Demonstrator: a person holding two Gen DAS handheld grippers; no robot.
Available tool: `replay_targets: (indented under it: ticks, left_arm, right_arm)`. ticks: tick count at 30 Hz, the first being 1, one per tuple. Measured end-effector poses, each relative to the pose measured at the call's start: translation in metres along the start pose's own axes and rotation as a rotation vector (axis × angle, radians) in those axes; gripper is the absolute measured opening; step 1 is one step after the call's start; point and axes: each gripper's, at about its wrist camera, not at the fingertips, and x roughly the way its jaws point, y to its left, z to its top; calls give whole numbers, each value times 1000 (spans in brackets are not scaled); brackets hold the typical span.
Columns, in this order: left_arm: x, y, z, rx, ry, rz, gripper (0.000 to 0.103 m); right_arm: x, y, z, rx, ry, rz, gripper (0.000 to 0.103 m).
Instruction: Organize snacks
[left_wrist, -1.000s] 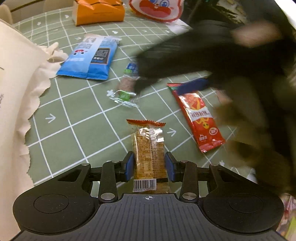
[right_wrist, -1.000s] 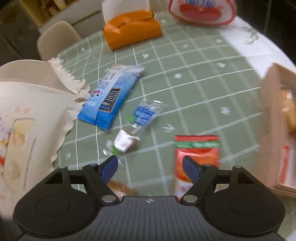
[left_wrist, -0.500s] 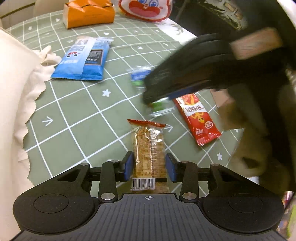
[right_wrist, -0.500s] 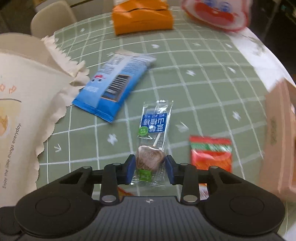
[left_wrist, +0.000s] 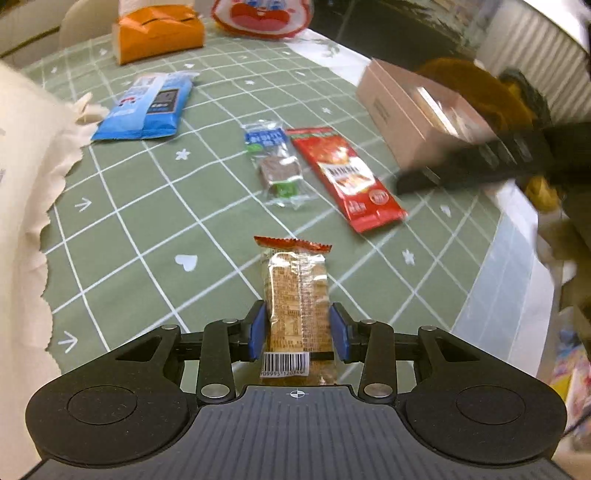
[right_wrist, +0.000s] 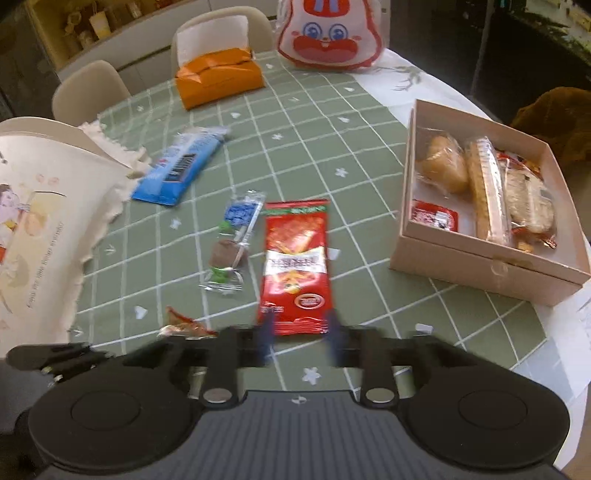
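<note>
Round table (right_wrist: 373, 110), ahead of the gripper: covered by a green tablecloth (right_wrist: 303, 147) with a white grid and small white stars, hearts and arrows; a white cloth edge shows at its far right rim. Two cream chairs (right_wrist: 88, 92) stand at the far left side, a third behind them. Shelving unit (right_wrist: 74, 26) with small objects, far left corner, dimly lit. Dark wall or window, far right. Light is warm, indoor.

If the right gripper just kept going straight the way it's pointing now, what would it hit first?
Most likely the red snack packet: the right gripper, jaws opening with nothing between them, is aimed at its near end. Depth is unclear.
</note>
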Motion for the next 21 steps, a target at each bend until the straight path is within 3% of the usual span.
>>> replay_targets:
  ticks: [2, 4, 7, 12, 15, 17, 21]
  left_arm:
    - [-1, -4, -1, 31, 8, 8, 41]
    - [-2, 5, 2, -5, 19, -2, 40]
    - [-10, 29, 3, -80, -7, 73, 40]
    - [-19, 60, 2, -151, -25, 43, 40]
    - [-20, 60, 1, -144, -37, 41, 40]
    - [-21, 58, -1, -143, -46, 44, 40]
    - [-24, 61, -6, -157, -60, 29, 40]
  right_arm:
    - [7, 5, 3, -5, -28, -40, 81]
    - [19, 16, 8, -30, -21, -89, 81]
    - [34, 40, 11, -109, -55, -168, 84]
    - [61, 69, 10, -132, -157, -154, 85]
    - [80, 79, 14, -123, -143, -171, 85]
    - [92, 80, 19, -100, -103, -127, 87]
    - [90, 84, 19, -61, -141, -79, 82]
